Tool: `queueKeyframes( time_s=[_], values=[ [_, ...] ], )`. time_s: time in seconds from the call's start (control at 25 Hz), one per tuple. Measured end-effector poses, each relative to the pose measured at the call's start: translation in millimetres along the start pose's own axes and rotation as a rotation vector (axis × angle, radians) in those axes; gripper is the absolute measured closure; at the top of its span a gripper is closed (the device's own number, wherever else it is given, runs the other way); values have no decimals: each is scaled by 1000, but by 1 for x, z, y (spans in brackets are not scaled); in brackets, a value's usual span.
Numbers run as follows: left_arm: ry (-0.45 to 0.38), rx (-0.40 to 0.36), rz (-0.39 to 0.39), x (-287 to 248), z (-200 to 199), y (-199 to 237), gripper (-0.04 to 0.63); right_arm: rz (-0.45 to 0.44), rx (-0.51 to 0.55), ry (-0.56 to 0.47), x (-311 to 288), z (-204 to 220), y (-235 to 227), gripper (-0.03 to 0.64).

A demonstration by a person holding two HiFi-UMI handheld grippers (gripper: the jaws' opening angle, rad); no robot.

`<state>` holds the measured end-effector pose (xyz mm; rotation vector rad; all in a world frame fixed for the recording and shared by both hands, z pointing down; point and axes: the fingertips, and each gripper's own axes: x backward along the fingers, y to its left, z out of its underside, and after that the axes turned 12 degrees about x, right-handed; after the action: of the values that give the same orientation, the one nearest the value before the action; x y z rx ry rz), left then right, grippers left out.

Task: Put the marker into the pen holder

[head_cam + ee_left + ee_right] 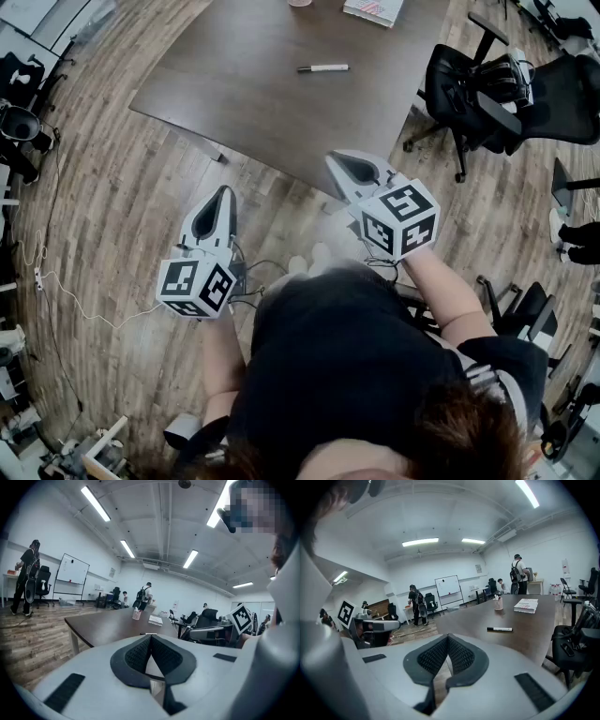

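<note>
Ahead, marker lies on table, well inside its edges

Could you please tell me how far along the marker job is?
Nothing looks done: the marker lies on the table, apart from the pen holder at its far end. In hand: nothing; the left gripper and right gripper are shut and empty, away from the marker. Left: reach it, grasp it, drop it in.

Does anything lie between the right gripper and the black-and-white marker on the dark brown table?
Nothing: only bare dark brown tabletop separates the right gripper from the black-and-white marker, clearest in the head view.
</note>
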<state>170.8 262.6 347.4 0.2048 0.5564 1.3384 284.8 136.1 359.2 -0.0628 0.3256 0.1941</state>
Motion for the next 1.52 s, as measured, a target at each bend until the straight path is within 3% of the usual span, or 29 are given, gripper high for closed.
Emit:
queueKeyframes(
  time_s=[0.48, 0.84, 1.16, 1.52],
  values=[
    [18, 12, -28, -25, 7, -15, 568, -112, -41, 14, -7, 20, -11, 601],
    [41, -23, -37, -30, -2, 12, 568, -151, -10, 24, -31, 16, -2, 601],
    [75, -51, 54, -61, -34, 66, 568, -108, 0, 24, -89, -6, 6, 572],
    [175, -99, 155, -83, -89, 170, 568, -21, -21, 46, -192, -38, 26, 541]
  ],
)
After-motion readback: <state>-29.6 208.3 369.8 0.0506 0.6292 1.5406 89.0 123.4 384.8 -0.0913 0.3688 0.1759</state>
